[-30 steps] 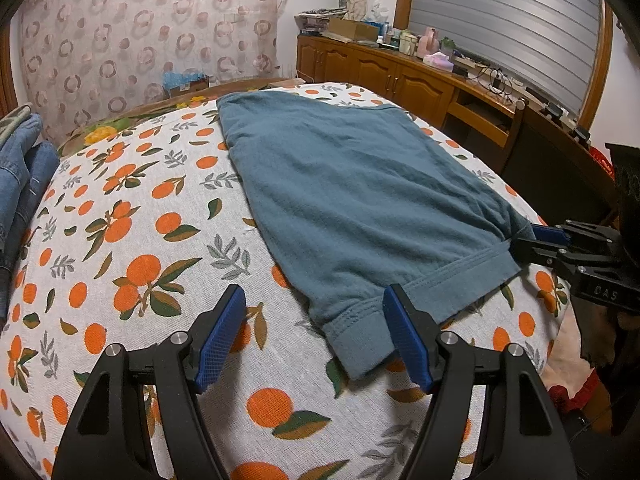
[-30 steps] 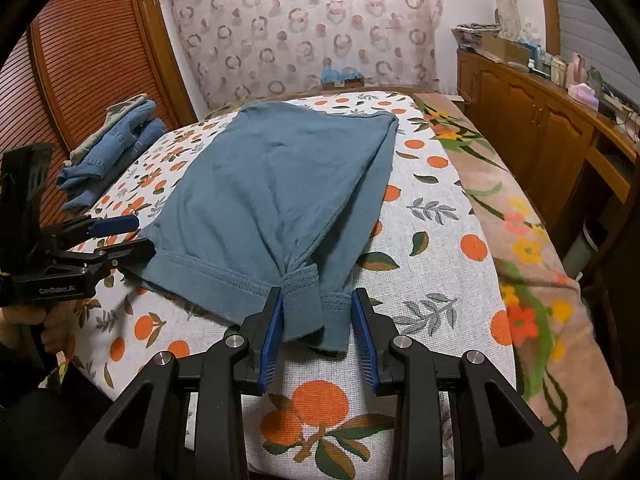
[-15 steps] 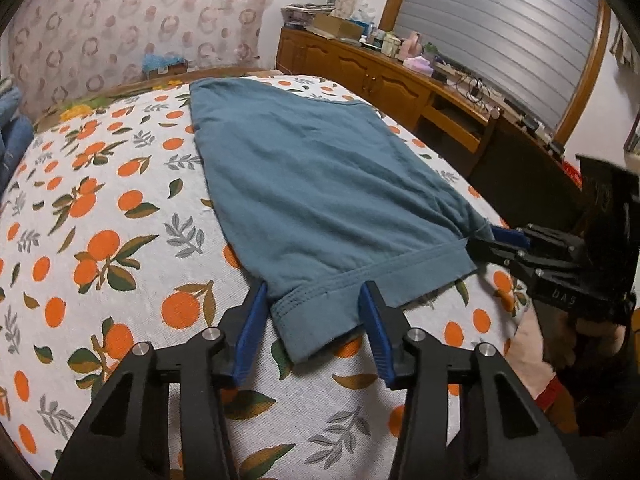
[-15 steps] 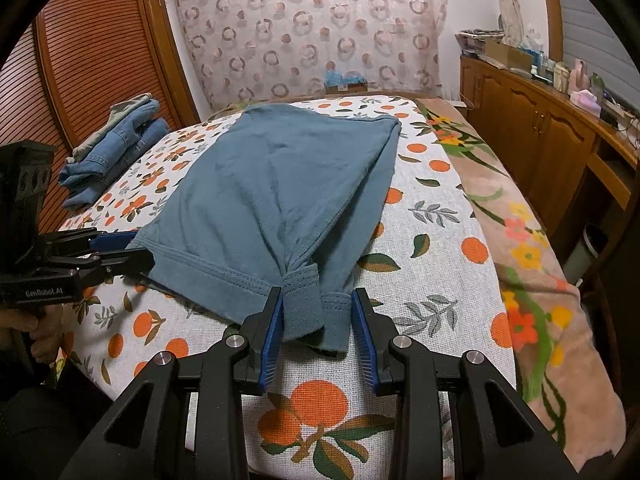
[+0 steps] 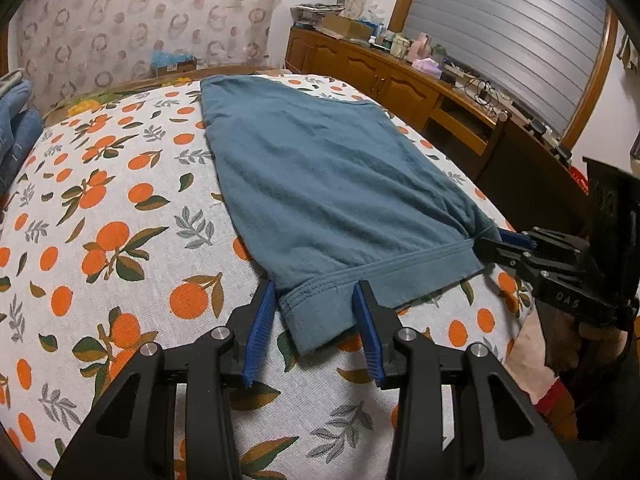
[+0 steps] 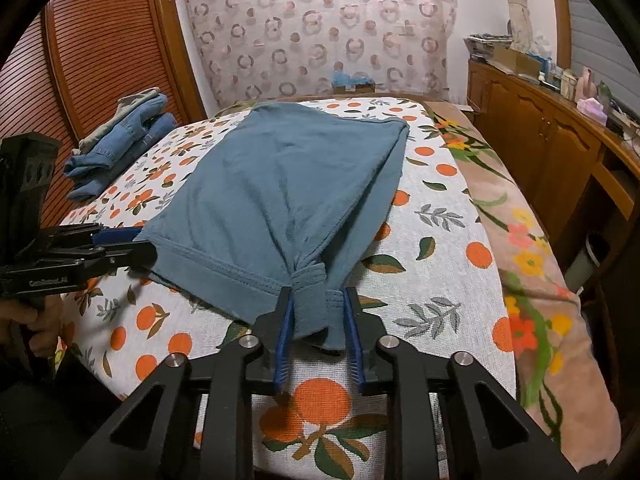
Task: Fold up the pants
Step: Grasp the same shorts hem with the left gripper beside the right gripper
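Observation:
Teal pants (image 5: pixel 320 176) lie flat on the orange-print bed (image 5: pixel 120 220), waistband toward me. My left gripper (image 5: pixel 316 308) straddles the waistband's left corner. Its jaws are closing, the flat cloth lies between the blue pads, and I see no squeeze. From the right wrist view the pants (image 6: pixel 280 184) gather into a knot of folds at their right corner. There my right gripper (image 6: pixel 318 312) is closing, both pads against the bunched cloth. Each gripper shows in the other's view: the right gripper (image 5: pixel 488 242) and the left gripper (image 6: pixel 140 246).
Folded jeans (image 6: pixel 120 140) are stacked at the bed's far left by a slatted wardrobe (image 6: pixel 100 60). A cluttered wooden sideboard (image 5: pixel 380 76) runs along the right. A floral blanket (image 6: pixel 532 264) covers the bed's right edge. A person's hand (image 6: pixel 32 320) grips the left handle.
The left jaws have narrowed from wide apart to close around the waistband corner, and that view has tilted a little. The right pads have drawn in onto the bunched corner.

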`<action>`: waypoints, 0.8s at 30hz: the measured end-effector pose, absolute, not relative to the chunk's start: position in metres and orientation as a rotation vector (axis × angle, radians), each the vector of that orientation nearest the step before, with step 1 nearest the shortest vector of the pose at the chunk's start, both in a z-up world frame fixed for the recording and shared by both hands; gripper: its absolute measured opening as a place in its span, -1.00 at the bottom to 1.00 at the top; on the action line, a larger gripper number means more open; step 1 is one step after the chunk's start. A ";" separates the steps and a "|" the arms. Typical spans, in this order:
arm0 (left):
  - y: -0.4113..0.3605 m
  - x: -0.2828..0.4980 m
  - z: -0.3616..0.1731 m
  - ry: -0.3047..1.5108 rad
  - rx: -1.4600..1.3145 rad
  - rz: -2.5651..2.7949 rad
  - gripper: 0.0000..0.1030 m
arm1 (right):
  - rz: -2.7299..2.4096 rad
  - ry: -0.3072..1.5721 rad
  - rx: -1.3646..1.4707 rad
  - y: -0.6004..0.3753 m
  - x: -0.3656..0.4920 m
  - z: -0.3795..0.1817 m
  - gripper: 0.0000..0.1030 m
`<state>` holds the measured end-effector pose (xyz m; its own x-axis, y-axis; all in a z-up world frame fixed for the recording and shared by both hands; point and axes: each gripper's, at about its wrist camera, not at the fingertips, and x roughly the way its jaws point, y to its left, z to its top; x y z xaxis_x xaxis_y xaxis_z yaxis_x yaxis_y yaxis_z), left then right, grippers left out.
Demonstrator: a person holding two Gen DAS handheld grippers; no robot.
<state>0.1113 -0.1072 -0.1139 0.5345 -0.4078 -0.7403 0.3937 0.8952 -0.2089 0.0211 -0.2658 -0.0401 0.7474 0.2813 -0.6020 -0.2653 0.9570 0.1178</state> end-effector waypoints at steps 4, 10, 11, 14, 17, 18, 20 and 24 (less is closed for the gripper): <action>-0.108 0.110 -0.114 0.880 -0.006 -0.474 -0.19 | 0.318 0.665 0.028 -0.265 0.022 -0.039 -0.74; -0.109 0.103 -0.114 0.881 0.015 -0.460 -0.19 | 0.319 0.658 0.038 -0.264 0.022 -0.041 -0.76; -0.108 0.102 -0.114 0.880 0.014 -0.460 -0.19 | 0.318 0.657 0.038 -0.264 0.022 -0.041 -0.76; -0.106 0.101 -0.114 0.879 0.008 -0.462 -0.19 | 0.316 0.654 0.034 -0.263 0.022 -0.042 -0.76; -0.108 0.100 -0.114 0.873 0.032 -0.458 -0.20 | 0.317 0.651 0.037 -0.262 0.022 -0.042 -0.76; -0.109 0.099 -0.114 0.869 0.043 -0.451 -0.36 | 0.320 0.650 0.039 -0.262 0.022 -0.042 -0.76; -0.109 0.100 -0.114 0.867 0.045 -0.456 -0.50 | 0.330 0.649 0.039 -0.262 0.021 -0.042 -0.77; -0.108 0.100 -0.111 0.850 0.029 -0.475 -0.77 | 0.344 0.646 0.043 -0.261 0.022 -0.040 -0.78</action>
